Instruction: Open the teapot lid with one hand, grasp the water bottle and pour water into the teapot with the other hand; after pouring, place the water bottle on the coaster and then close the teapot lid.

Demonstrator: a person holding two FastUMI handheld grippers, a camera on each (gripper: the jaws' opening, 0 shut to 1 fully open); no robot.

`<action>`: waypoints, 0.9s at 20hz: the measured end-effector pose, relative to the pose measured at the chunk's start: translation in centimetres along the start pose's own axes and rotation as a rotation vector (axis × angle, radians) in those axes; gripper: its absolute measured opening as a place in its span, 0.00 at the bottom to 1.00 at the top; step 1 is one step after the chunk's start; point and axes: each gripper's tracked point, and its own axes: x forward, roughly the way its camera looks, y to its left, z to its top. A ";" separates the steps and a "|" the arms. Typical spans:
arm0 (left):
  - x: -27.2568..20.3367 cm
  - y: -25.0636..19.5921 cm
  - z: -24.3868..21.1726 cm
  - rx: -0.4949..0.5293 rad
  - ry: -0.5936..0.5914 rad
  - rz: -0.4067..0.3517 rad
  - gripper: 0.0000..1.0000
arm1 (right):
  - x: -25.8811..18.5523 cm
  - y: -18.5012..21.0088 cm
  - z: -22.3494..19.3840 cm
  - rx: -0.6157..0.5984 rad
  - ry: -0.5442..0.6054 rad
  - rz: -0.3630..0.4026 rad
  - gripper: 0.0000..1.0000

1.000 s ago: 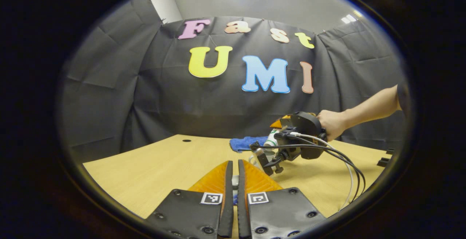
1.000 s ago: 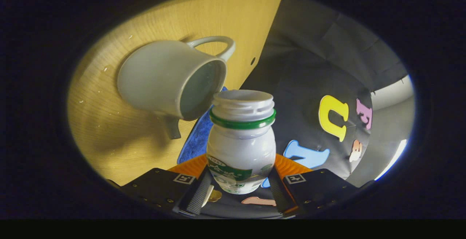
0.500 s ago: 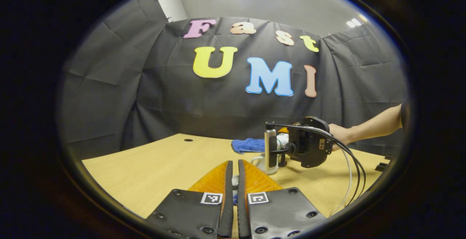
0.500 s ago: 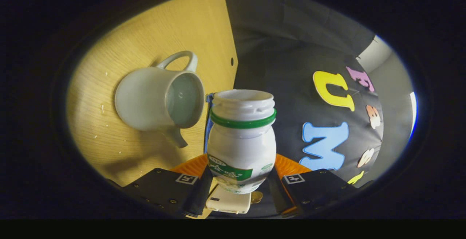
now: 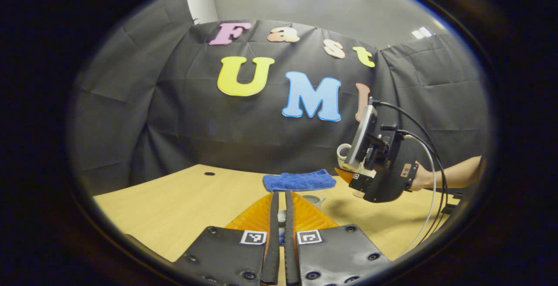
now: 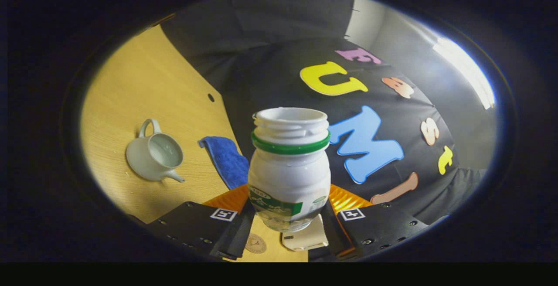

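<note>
Left gripper view: the left gripper (image 5: 281, 207) has its fingers drawn close on a small pale piece. By judgement this is the knob of the teapot lid (image 5: 282, 217), though little of it shows. Beyond the fingertips the teapot (image 5: 314, 199) peeks up from the table (image 5: 183, 199), with a blue cloth (image 5: 299, 180) farther back. To the right a hand (image 5: 419, 182) holds the right gripper (image 5: 346, 173) aloft, the water bottle (image 5: 343, 150) in it. Right gripper view: the right gripper clamps the water bottle on both sides near its base. The bottle's mouth is open, and it is raised well apart from the teapot. The teapot stands lidless on the table with water showing inside, just beside the blue cloth. Judged step: the pour looks done and the bottle is due for set-down. A round brown disc (image 6: 255, 243) below the fingers may be the coaster. A pale block (image 6: 305, 238) lies just beside it and could crowd the landing. The next move calls for lowering the bottle upright onto the coaster and letting go of it there. The lid goes back on the teapot after that.
</note>
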 end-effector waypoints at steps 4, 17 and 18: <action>5.0 -2.1 1.0 -0.076 0.010 -0.092 0.15 | -2.1 -1.7 -3.4 0.281 0.070 -0.001 0.71; 20.7 -6.3 -5.5 0.081 0.170 -0.137 0.11 | -4.3 -4.6 -9.4 0.657 0.163 0.040 0.70; 21.1 -6.2 -6.1 0.083 0.187 -0.134 0.11 | -4.2 -4.8 -9.9 0.665 0.168 0.037 0.70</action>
